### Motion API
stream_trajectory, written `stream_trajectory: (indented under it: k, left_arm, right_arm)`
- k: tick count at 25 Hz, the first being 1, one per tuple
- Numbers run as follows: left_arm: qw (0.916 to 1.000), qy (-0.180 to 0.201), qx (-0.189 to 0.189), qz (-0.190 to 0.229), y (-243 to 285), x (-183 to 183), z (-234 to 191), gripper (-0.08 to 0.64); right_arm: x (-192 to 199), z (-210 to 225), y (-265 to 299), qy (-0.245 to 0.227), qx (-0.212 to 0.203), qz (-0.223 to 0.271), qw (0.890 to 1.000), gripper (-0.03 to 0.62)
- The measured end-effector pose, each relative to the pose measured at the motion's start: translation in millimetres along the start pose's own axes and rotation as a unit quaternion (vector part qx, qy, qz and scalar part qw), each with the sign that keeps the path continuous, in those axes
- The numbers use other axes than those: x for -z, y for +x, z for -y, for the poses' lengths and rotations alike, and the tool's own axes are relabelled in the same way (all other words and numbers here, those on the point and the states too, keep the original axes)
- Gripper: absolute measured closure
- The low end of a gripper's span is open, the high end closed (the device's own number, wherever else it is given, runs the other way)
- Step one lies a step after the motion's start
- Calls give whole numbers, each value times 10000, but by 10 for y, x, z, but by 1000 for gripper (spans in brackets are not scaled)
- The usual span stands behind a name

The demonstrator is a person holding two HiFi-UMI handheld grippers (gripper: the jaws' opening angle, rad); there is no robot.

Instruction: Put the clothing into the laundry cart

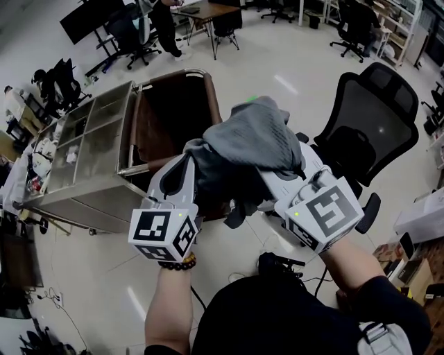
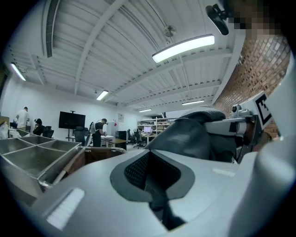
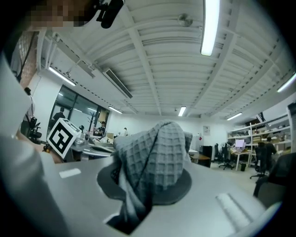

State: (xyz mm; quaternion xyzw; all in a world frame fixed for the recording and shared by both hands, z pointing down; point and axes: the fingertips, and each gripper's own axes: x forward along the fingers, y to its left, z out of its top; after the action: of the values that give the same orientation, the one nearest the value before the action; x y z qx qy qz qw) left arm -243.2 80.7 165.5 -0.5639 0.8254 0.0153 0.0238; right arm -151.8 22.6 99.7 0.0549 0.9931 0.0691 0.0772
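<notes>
One grey waffle-knit garment (image 1: 250, 142) is bunched between my two grippers, held up at the near edge of the one laundry cart (image 1: 166, 78). My left gripper (image 1: 186, 166) and right gripper (image 1: 277, 182) each clamp a fold of it. Only the right gripper view shows the weave up close. Only the head view shows the cart's open brown bin.

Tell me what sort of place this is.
Probably an open-plan office or lab workspace: there are swivel chairs on a shiny floor, desks further back, and a big screen on a stand.
</notes>
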Motion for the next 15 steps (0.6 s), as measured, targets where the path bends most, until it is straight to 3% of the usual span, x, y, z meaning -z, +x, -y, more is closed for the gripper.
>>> stream_trajectory:
  k: [4, 9, 15]
  left_arm:
    - [9993, 42, -347, 93, -436, 129, -91, 558]
    - [9972, 169, -679, 263, -1069, 946, 118, 558]
    - [9958, 216, -825, 343, -1431, 1180, 108, 558]
  right_arm:
    - [15, -339, 67, 79, -300, 114, 9995, 520]
    - [672, -810, -247, 161, -550, 284, 9979, 518]
    - [690, -1034, -154, 297, -631, 366, 9969, 518]
